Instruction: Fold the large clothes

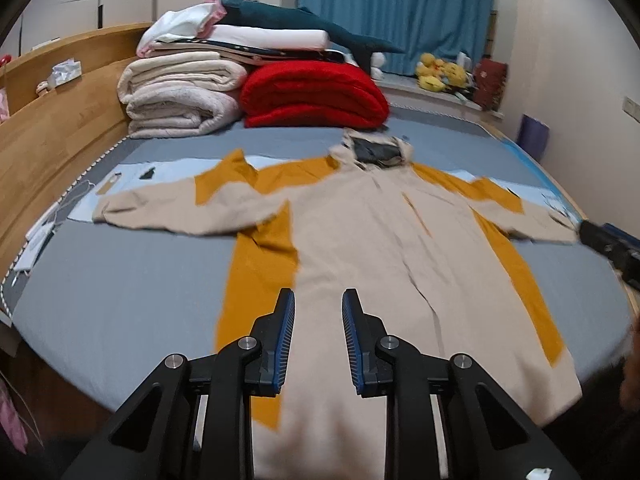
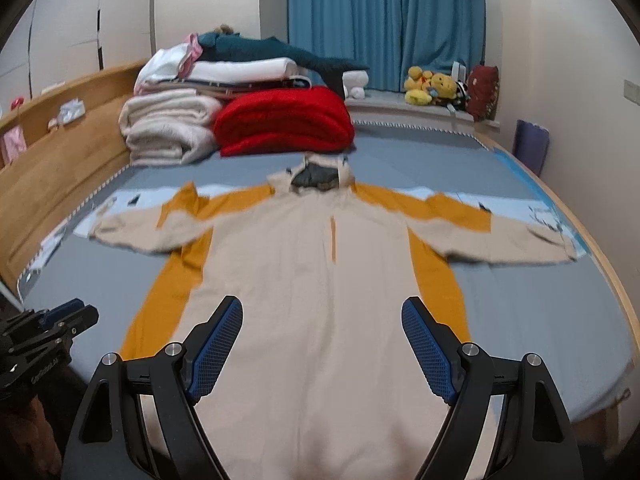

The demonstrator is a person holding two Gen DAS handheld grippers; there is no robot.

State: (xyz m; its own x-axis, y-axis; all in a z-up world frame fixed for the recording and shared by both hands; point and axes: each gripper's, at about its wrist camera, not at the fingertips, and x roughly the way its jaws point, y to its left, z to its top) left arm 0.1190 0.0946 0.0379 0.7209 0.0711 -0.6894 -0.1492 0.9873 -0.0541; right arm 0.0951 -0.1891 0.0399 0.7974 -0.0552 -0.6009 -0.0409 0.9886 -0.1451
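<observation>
A large beige and mustard hooded garment (image 1: 360,240) lies flat, front up, on the grey bed (image 1: 120,288), sleeves spread to both sides, hood toward the headboard end. It also shows in the right wrist view (image 2: 320,260). My left gripper (image 1: 319,300) hovers above the garment's lower body, jaws partly open with a narrow gap, holding nothing. My right gripper (image 2: 322,308) hovers above the lower body too, jaws wide open and empty. The right gripper shows at the right edge of the left wrist view (image 1: 608,240); the left gripper shows at the left edge of the right wrist view (image 2: 60,320).
Folded blankets are stacked at the bed's far end: a red one (image 1: 316,94), cream ones (image 1: 180,96), white ones and a teal plush on top. A wooden bed frame (image 1: 52,140) runs along the left. Yellow plush toys (image 2: 428,84) sit under the blue curtain (image 2: 384,20).
</observation>
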